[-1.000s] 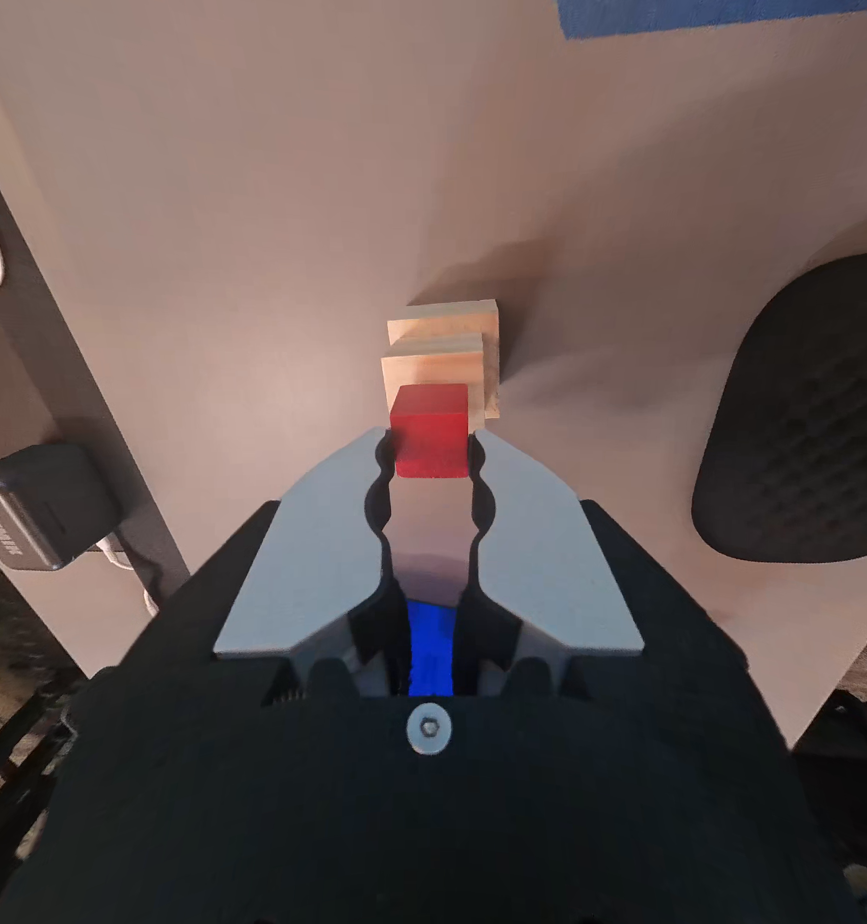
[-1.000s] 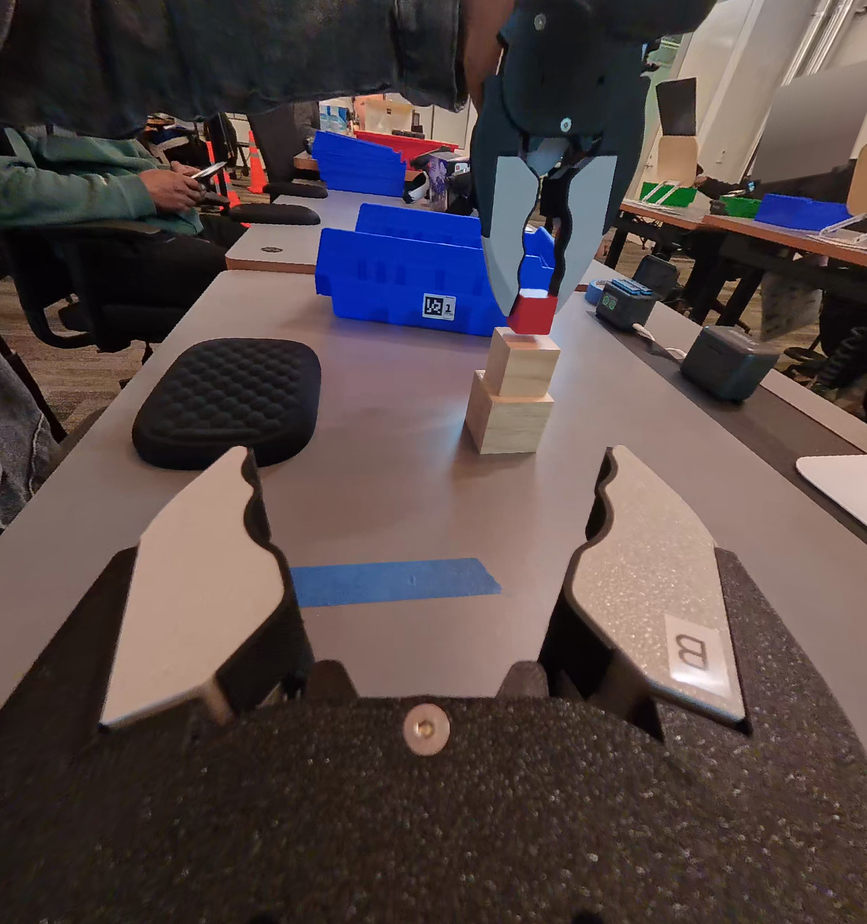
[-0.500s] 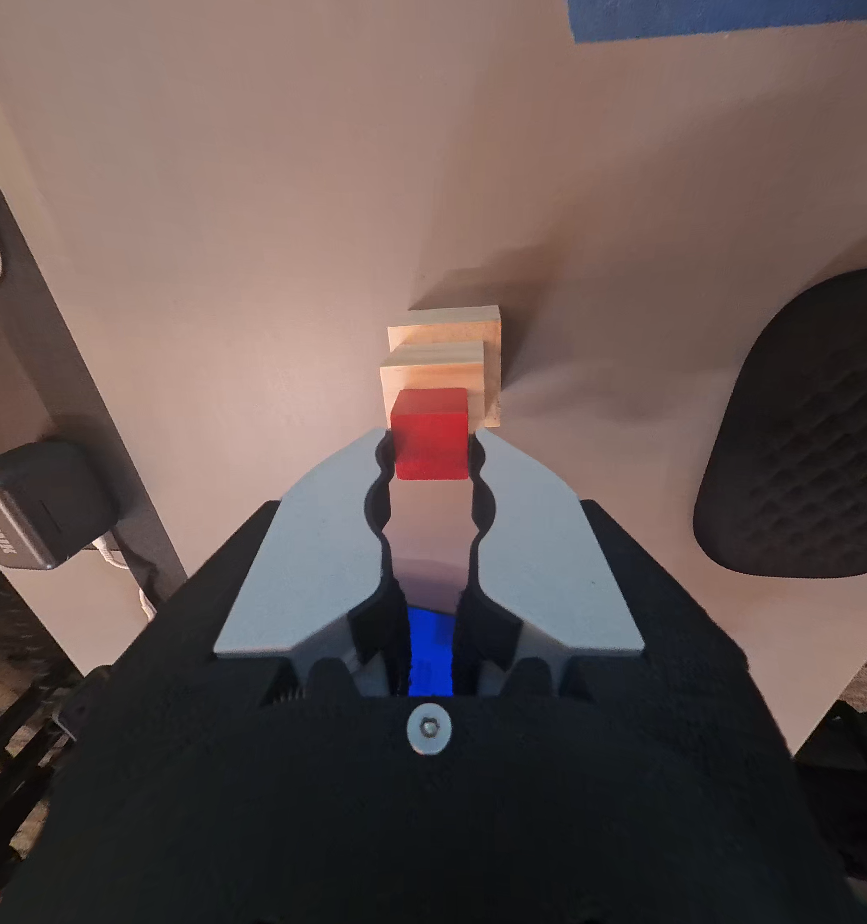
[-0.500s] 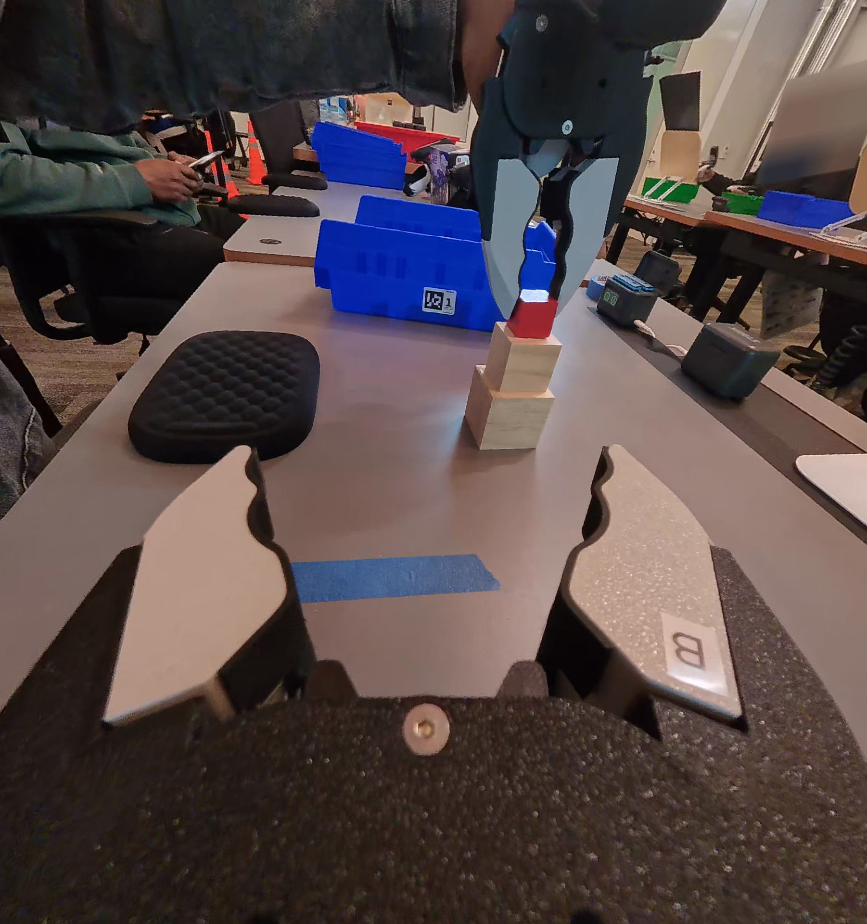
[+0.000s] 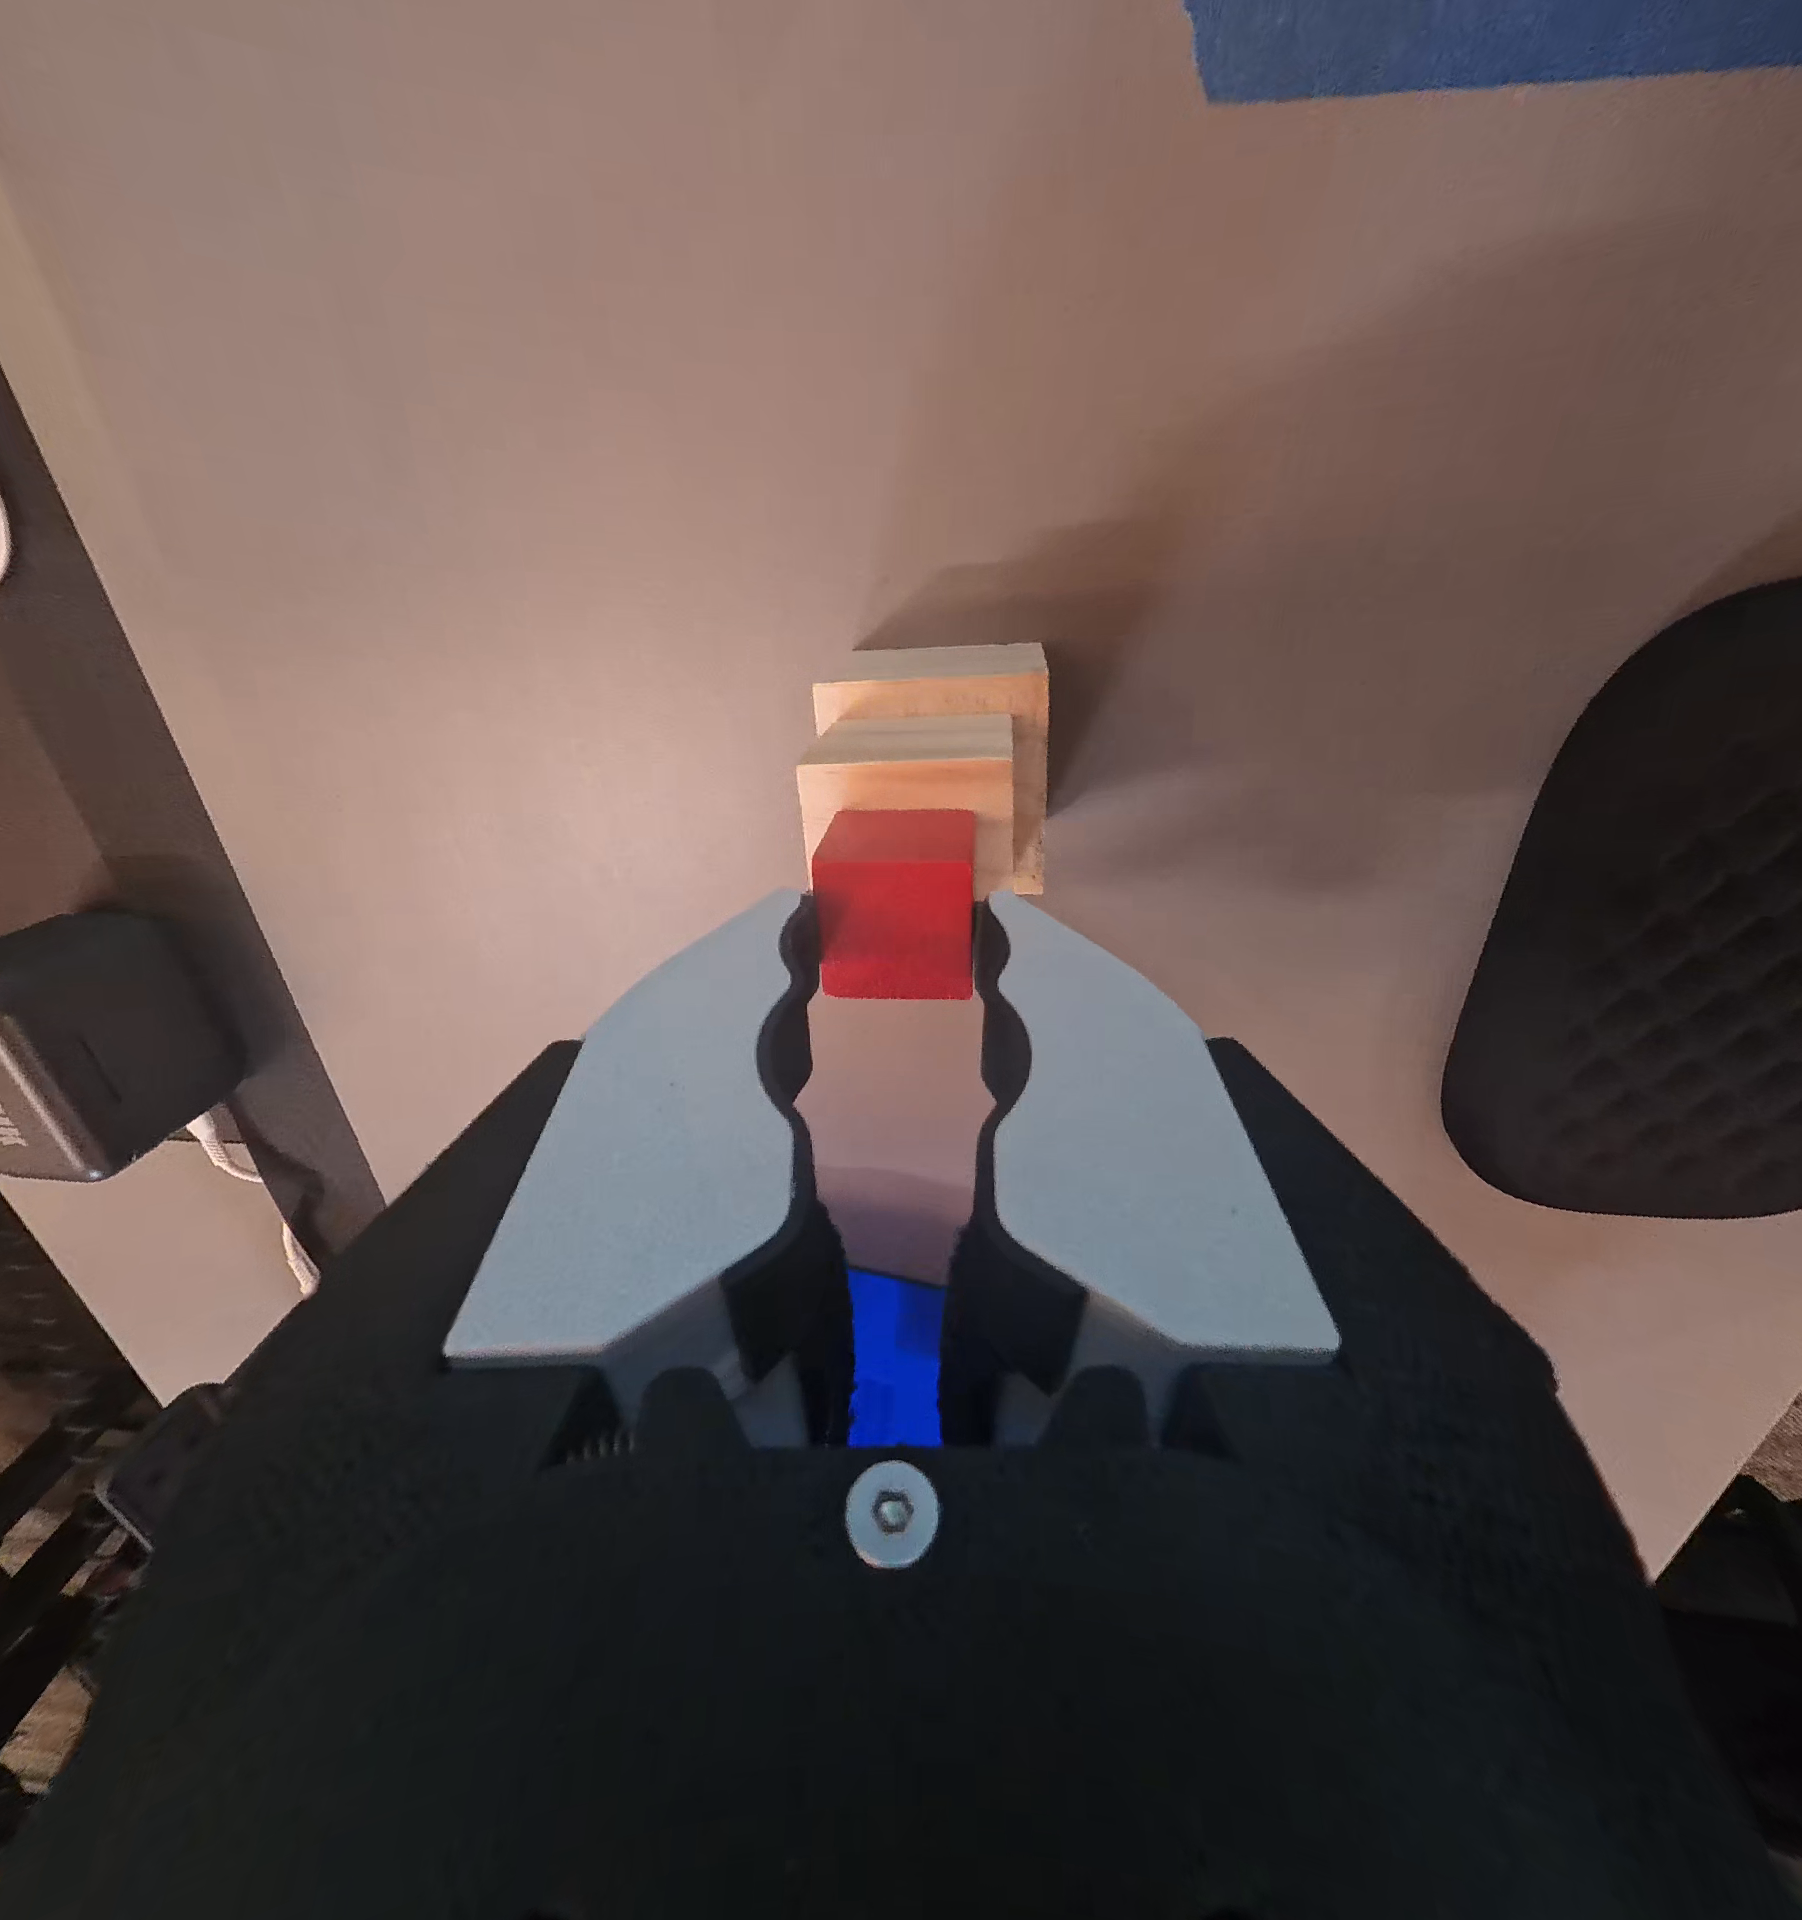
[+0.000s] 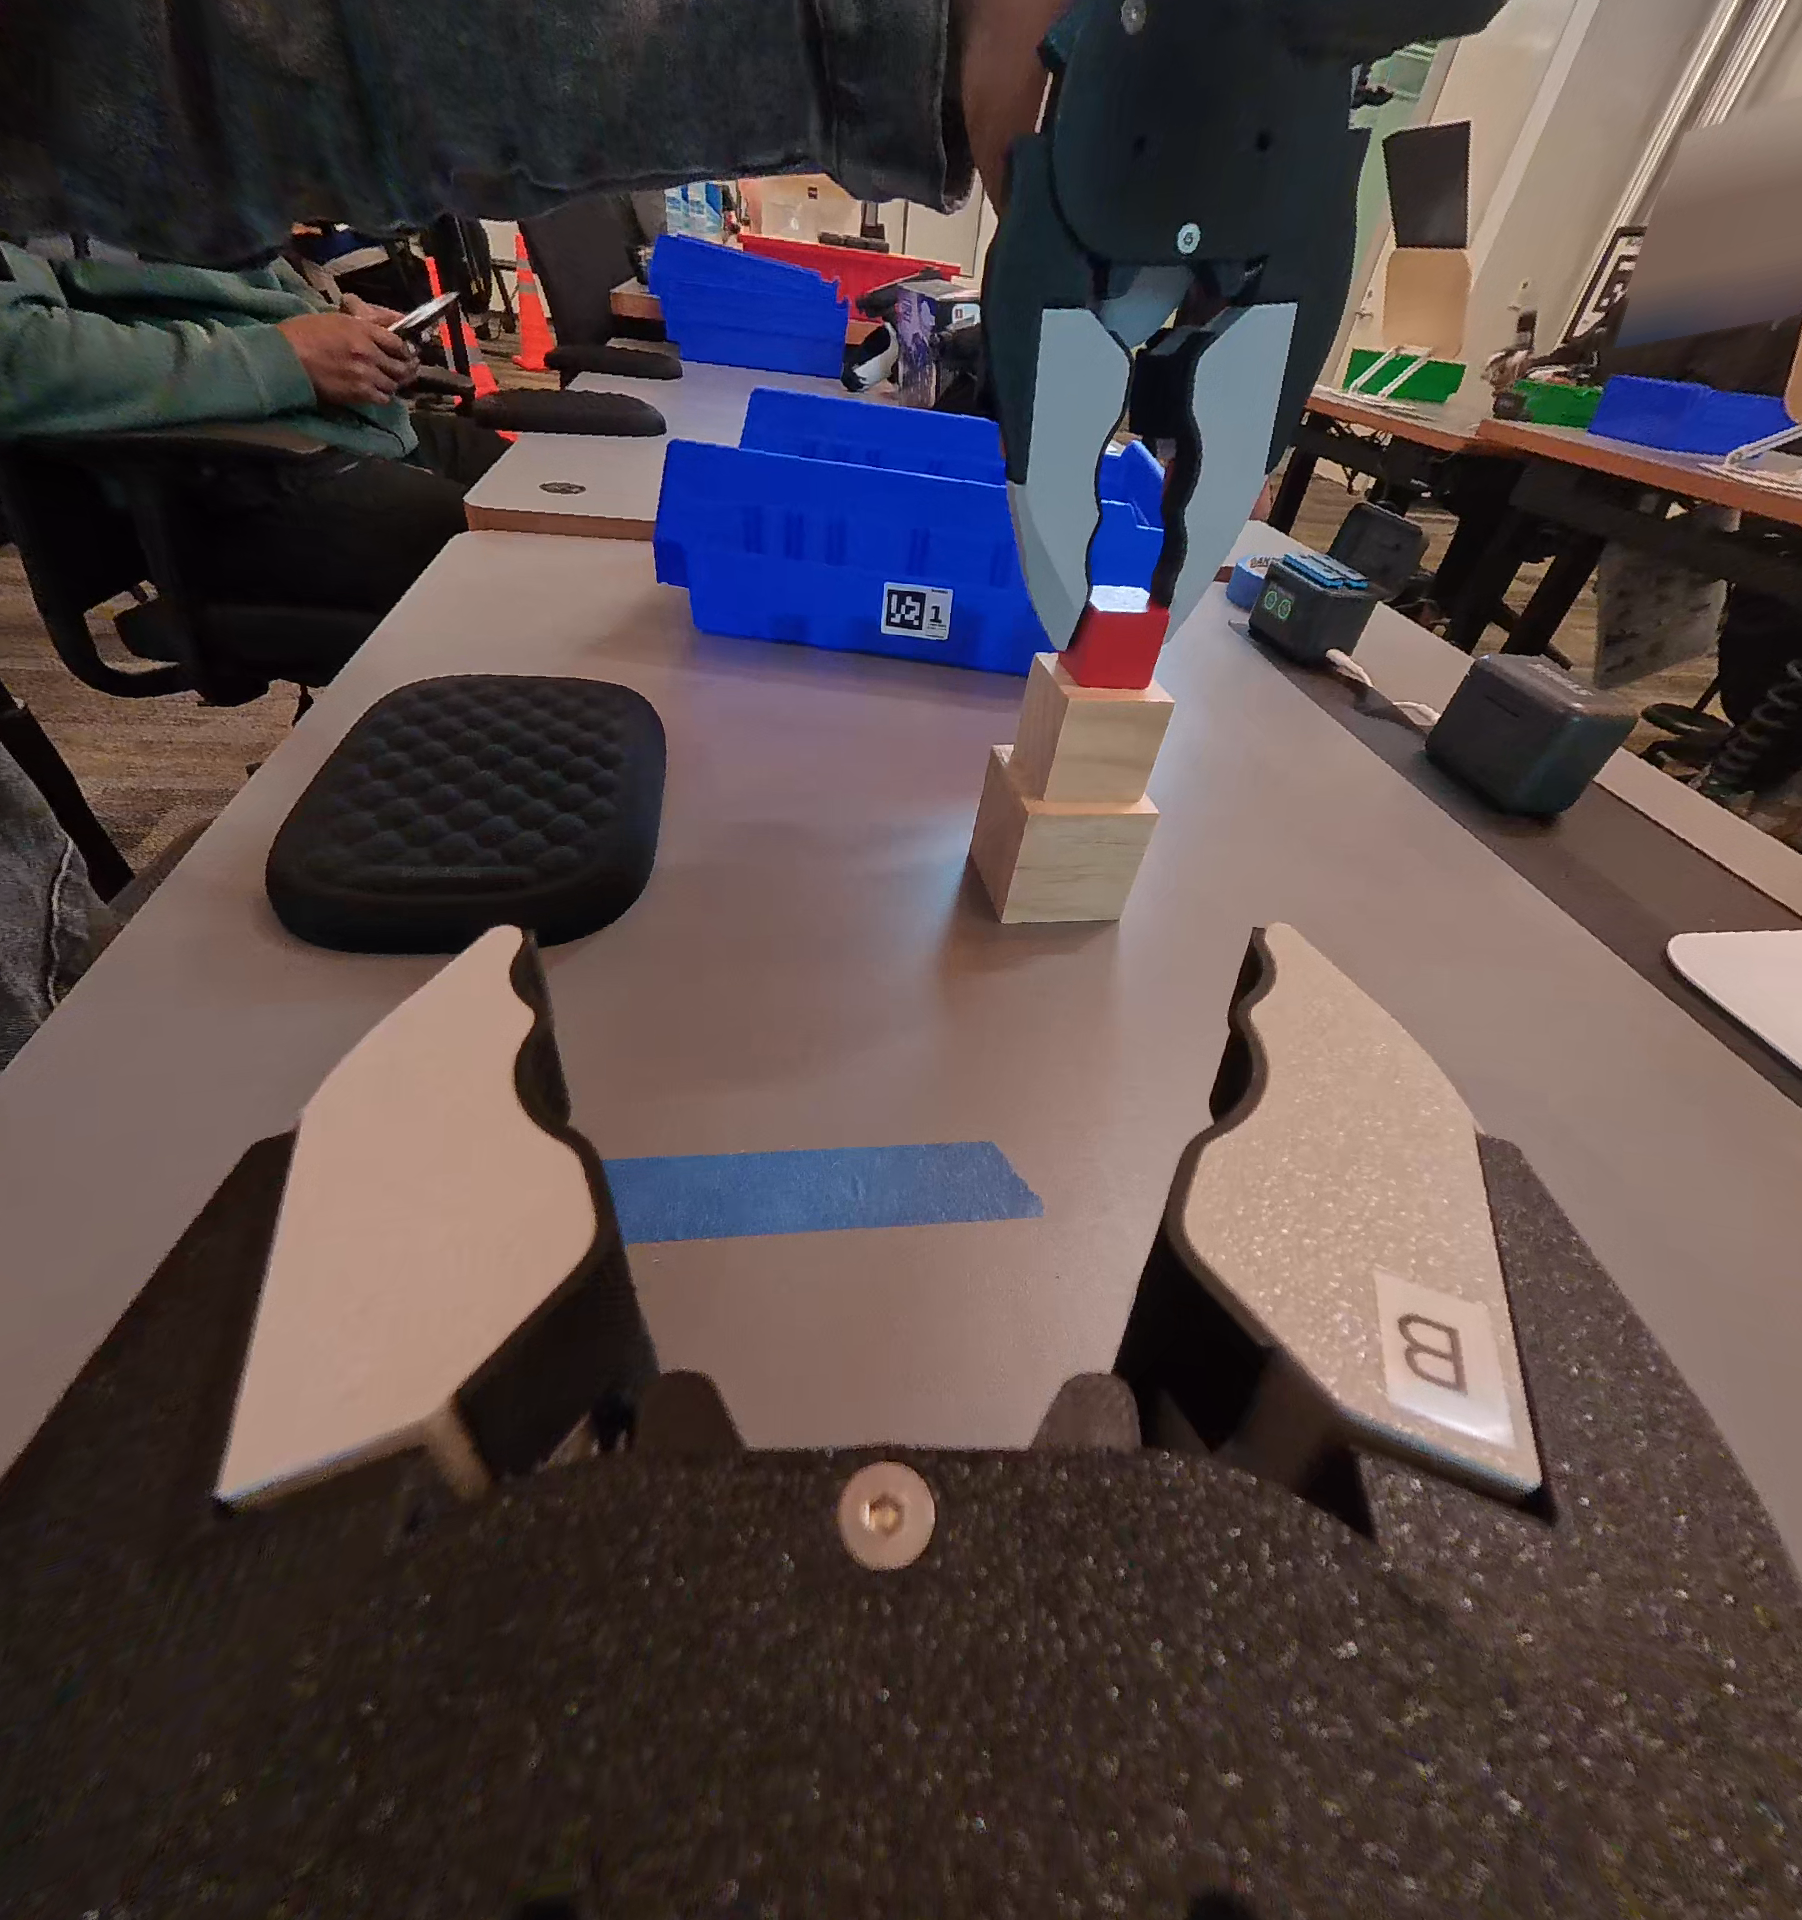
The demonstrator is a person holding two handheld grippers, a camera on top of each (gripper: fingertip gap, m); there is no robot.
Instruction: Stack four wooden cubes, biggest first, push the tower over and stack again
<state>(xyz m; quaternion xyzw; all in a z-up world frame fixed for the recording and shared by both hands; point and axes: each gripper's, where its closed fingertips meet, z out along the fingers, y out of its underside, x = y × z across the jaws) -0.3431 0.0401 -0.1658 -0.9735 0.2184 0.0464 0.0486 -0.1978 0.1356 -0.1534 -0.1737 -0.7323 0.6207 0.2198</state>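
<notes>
Left wrist view, hidden: under the left gripper point(image 5: 895, 914), the lower faces of the red cube point(image 5: 895, 902) are masked by its own body; the small wooden cube point(image 5: 907, 781) and large wooden cube point(image 5: 933, 681) show only as offset tops and edges behind it.
Left wrist view, cut off: blue tape point(image 5: 1520, 47) runs out at the top edge; black pad point(image 5: 1666, 894) runs out at the right edge; grey box point(image 5: 55, 1049) is clipped at the left edge.
Left wrist view, pose: gripper points straight down at the table point(image 5: 564, 416); jaws narrow, both pads against the sides of the red cube.
Left wrist view, count: three cubes, one red, two plain wood.

Right wrist view, hidden: contact between red cube point(image 6: 1115, 649) and small wooden cube point(image 6: 1094, 743) reads as touching or nearly so; cannot tell for certain.
Right wrist view, cut off: a sleeve point(image 6: 461, 104) fills the top edge; a seated person point(image 6: 149, 343) at left is partly out of view.
Right wrist view, pose: right gripper point(image 6: 886, 1049) lies low over the table point(image 6: 824, 987), aimed at the stack, jaws wide with nothing between them; left gripper point(image 6: 1120, 613) hangs vertically over the stack, clamping the red cube.
Right wrist view, stack: large wooden cube point(image 6: 1063, 862) on the table, small wooden cube on it, red cube on top.
Right wrist view, count: three cubes; one tape strip point(image 6: 814, 1190); one black pad point(image 6: 471, 810); blue bins point(image 6: 835, 540) behind, number unclear.
</notes>
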